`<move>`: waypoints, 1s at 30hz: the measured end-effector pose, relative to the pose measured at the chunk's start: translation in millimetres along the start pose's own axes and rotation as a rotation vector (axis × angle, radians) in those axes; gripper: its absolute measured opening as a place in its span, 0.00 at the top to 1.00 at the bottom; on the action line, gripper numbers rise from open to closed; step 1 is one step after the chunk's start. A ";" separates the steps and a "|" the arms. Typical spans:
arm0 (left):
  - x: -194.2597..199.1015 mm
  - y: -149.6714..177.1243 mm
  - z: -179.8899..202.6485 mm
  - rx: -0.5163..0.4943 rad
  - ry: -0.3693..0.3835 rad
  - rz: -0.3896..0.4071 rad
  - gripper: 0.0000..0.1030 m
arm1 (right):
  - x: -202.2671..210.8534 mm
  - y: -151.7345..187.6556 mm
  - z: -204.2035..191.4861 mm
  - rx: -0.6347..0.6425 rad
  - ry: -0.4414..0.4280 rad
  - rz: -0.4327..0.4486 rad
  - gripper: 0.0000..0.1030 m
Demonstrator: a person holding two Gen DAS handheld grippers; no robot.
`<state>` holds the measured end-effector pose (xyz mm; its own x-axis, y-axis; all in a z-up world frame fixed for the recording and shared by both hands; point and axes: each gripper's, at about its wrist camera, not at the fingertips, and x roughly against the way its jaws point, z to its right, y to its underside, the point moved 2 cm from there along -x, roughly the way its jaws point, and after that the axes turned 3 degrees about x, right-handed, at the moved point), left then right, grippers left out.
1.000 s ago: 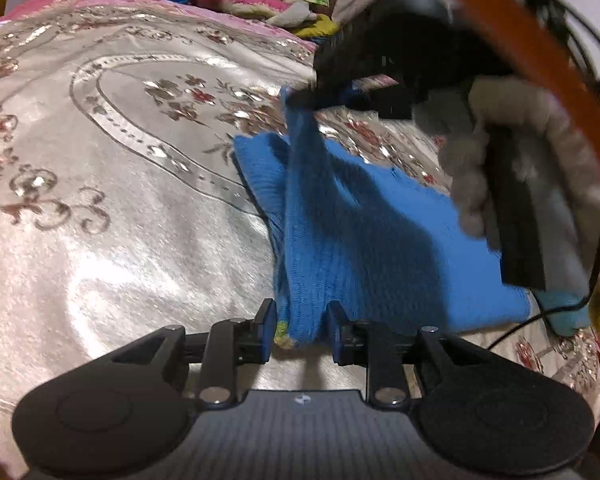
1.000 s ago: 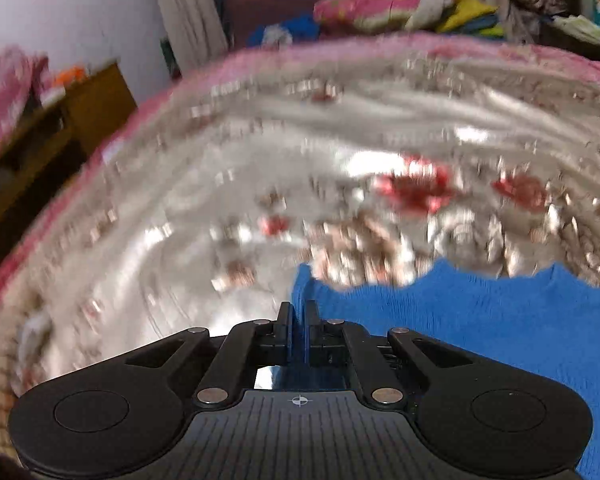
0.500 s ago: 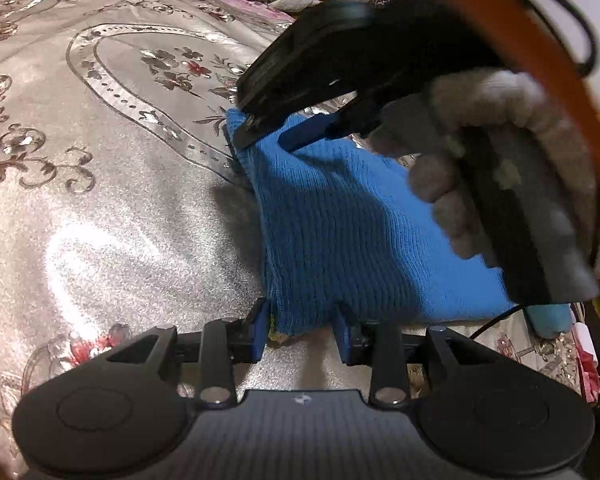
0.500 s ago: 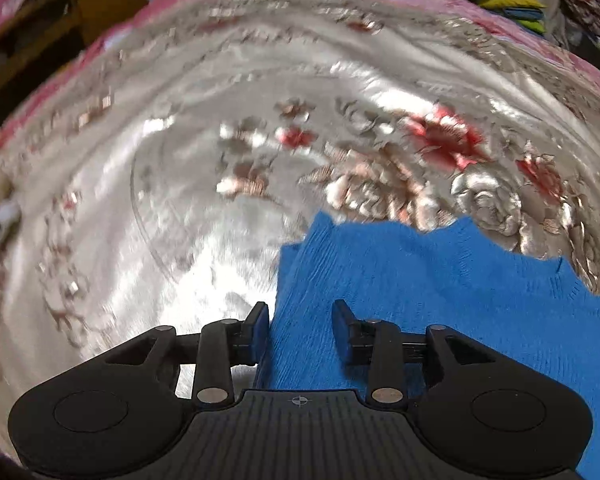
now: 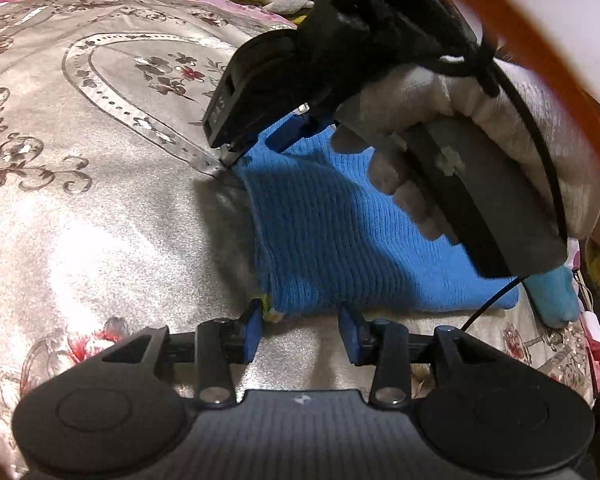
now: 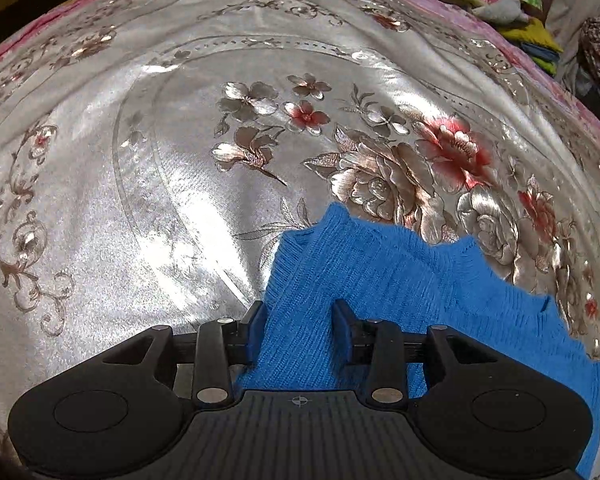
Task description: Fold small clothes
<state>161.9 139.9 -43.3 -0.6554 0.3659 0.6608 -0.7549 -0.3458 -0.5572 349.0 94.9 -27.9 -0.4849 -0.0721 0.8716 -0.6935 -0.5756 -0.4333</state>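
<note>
A second ago my right gripper (image 6: 298, 326) was pinched tight on a corner of the blue knit (image 5: 340, 248), holding it up off the bedspread (image 5: 112, 216), and my left gripper (image 5: 302, 330) had the near edge between its fingers. Now both have let go. My left jaws stand spread with the knit's near hem just beyond them at 12 o'clock, no longer gripped; a small yellowish tag shows by the left fingertip. My right jaws are spread too, straddling a strip of the knit (image 6: 380, 280) that lies slack under them, with its far corner at about 12 o'clock in the right wrist view. From my left camera the right gripper (image 5: 260, 136) sits over the knit's far corner at 1 o'clock, its blue pads apart and the gloved hand (image 5: 460, 128) behind it. The knit now lies flat as a doubled rectangle on the bedspread, running from my left jaws out toward 3 o'clock, so I judge that this fold has been laid down and released. What is left, I think, is to check that the edges line up and then make one more fold across it. The far edge in the right view looks jagged, so the layers may not be square.
</note>
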 end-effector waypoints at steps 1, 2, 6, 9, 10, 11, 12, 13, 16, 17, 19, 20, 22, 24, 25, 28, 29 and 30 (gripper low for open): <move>-0.3 0.4 -0.1 0.002 -0.001 0.001 0.55 | -0.5 -1.5 0.5 0.008 0.001 -0.009 0.68; -0.4 0.9 0.3 0.002 -0.001 0.002 0.54 | -1.4 -3.0 -0.4 0.015 0.004 -0.017 0.69; 1.5 3.7 1.3 -0.002 0.002 0.004 0.52 | -2.9 -5.3 -6.0 0.048 0.032 -0.025 0.77; 3.8 4.0 2.4 0.008 0.007 0.009 0.51 | 0.7 -3.7 -2.5 0.047 0.032 -0.013 0.84; 7.0 6.7 3.7 0.010 0.011 0.013 0.51 | 3.0 -3.7 1.0 0.034 0.021 -0.010 0.86; 8.2 7.2 3.7 0.012 0.010 0.019 0.51 | 6.0 -3.8 5.3 0.016 0.008 -0.005 0.86; 9.6 7.6 3.5 0.012 0.007 0.027 0.49 | 10.0 -3.7 9.9 -0.003 -0.004 0.003 0.88; 10.7 8.1 4.4 0.008 0.005 0.035 0.45 | 14.0 -3.5 13.2 -0.013 -0.012 0.011 0.89; 14.2 11.0 9.7 -0.025 -0.002 0.066 0.32 | 28.8 -1.8 24.0 -0.040 -0.029 0.045 0.90; 14.2 12.5 11.9 -0.041 -0.003 0.079 0.27 | 34.2 -0.9 28.2 -0.053 -0.037 0.058 0.90; 13.8 16.8 15.9 -0.064 -0.007 0.099 0.22 | 45.1 1.3 38.5 -0.082 -0.059 0.085 0.90; 12.2 18.7 17.9 -0.071 -0.012 0.107 0.20 | 49.6 2.5 43.3 -0.094 -0.067 0.098 0.90; 7.5 23.1 17.0 -0.052 -0.022 0.112 0.20 | 58.6 6.0 54.2 -0.121 -0.087 0.125 0.90; 1.7 25.3 17.0 -0.008 -0.040 0.127 0.19 | 66.0 10.3 66.1 -0.155 -0.122 0.148 0.90; 0.6 24.5 20.9 0.001 -0.053 0.142 0.19 | 69.4 12.9 72.1 -0.170 -0.137 0.159 0.90; -3.7 16.5 33.8 0.020 -0.073 0.188 0.19 | 78.0 21.6 89.5 -0.214 -0.174 0.188 0.90; -5.9 13.7 37.9 0.021 -0.082 0.209 0.19 | 80.6 25.5 96.5 -0.233 -0.188 0.196 0.90; -9.3 9.5 41.0 0.030 -0.093 0.221 0.20 | 82.8 29.8 104.4 -0.254 -0.202 0.204 0.90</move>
<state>161.9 97.8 -34.2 -0.7985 0.1979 0.5685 -0.5913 -0.4349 -0.6792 343.8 -13.2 55.3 -0.5290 -0.3381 0.7783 -0.7157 -0.3149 -0.6233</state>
